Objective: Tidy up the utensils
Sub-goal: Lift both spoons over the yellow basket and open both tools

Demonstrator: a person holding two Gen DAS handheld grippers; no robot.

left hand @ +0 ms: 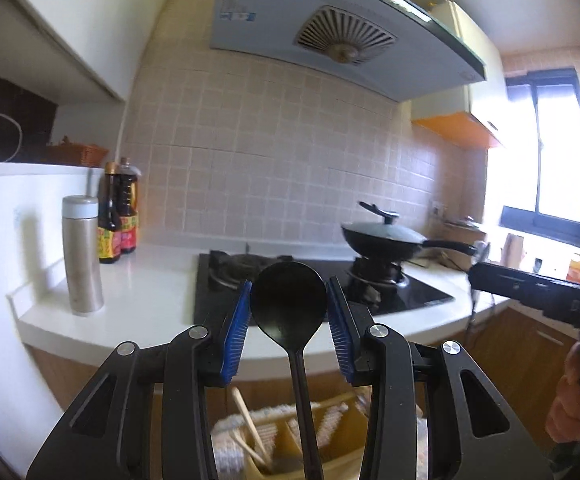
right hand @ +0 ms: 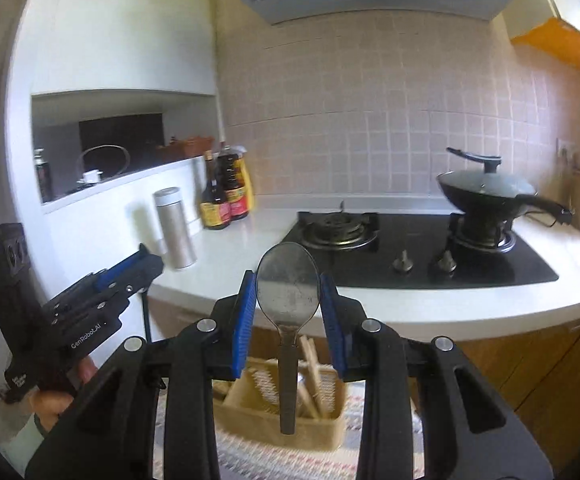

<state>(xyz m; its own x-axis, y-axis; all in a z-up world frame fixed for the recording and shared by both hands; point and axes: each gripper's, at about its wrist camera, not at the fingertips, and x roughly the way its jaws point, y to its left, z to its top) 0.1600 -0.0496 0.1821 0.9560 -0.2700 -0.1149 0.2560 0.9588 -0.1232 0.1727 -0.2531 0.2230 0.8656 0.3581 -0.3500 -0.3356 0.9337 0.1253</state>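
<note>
Spoons sit one in each of your grippers, both raised with the bowl uppermost and the handle hanging down; your left gripper (left hand: 288, 314) is clamped on the black plastic ladle-spoon (left hand: 288, 300), blue pads pressing the sides of its bowl; your right gripper (right hand: 289, 312) is clamped the same way on the steel spoon (right hand: 289, 292). What the next move turns on, as I judge it: the tan utensil caddy (right hand: 278, 428) lies directly below both grippers, on a woven mat (right hand: 290, 464), so each spoon's long axis already runs near vertical toward its compartments; the black handle seems to reach down into the caddy's middle section, though blur hides its tip; the steel handle ends above the caddy's front wall. Neither hand looks clearly nearer. Wooden chopsticks (left hand: 250, 424) lean in the caddy's left compartment. Readable writing: "GenRobot.AI" on the left gripper's body in the right wrist view; "DAS" on the right gripper's body in the left; the sauce bottles' (right hand: 226, 196) labels are too small to read.
</note>
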